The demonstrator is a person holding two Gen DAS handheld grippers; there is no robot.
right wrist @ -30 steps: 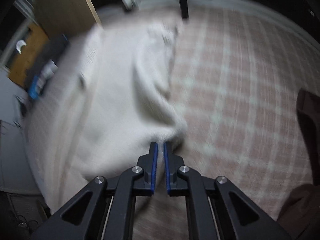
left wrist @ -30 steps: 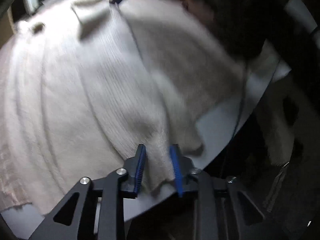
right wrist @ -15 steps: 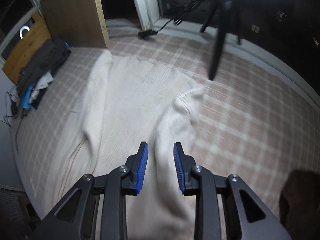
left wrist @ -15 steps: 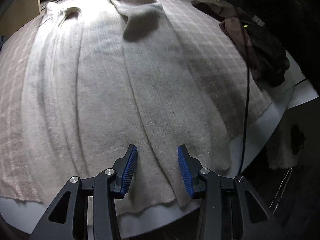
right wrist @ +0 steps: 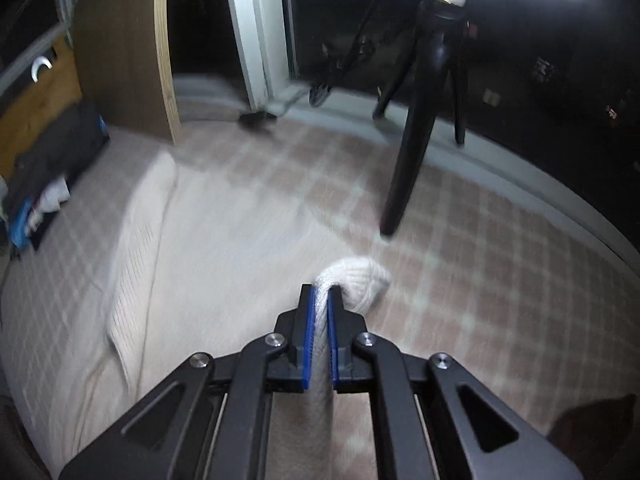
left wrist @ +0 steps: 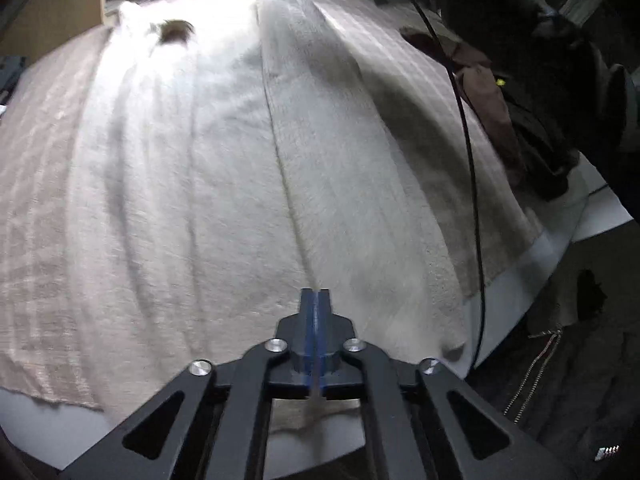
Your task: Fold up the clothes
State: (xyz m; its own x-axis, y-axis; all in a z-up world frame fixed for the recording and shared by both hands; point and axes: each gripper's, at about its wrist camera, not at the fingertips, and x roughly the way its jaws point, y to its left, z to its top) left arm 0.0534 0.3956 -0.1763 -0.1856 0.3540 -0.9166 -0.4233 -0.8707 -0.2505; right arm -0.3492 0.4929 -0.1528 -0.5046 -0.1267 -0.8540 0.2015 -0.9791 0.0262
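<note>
Cream knit garment (left wrist: 224,184), left wrist view: spread lengthwise over a pink checked cloth (left wrist: 36,160) that covers the work surface; a folded panel runs along its right half, its fold edge leading straight down to the left gripper (left wrist: 315,300); that gripper's blue pads are pressed together on the fabric at the fold edge near the hem, a strip of cloth showing below between the fingers; a black cable (left wrist: 472,168) crosses the cloth's right side; dark brown clothing (left wrist: 532,120) lies heaped beyond it.

Right wrist view: the right gripper (right wrist: 319,300) pinches a thick roll of the same garment (right wrist: 208,240), a rounded bunch of knit bulging past the fingertips; the rest lies flat on the checked cloth to the left; a black tripod leg (right wrist: 412,152) stands on the cloth ahead; folded dark items (right wrist: 48,168) sit at far left.
</note>
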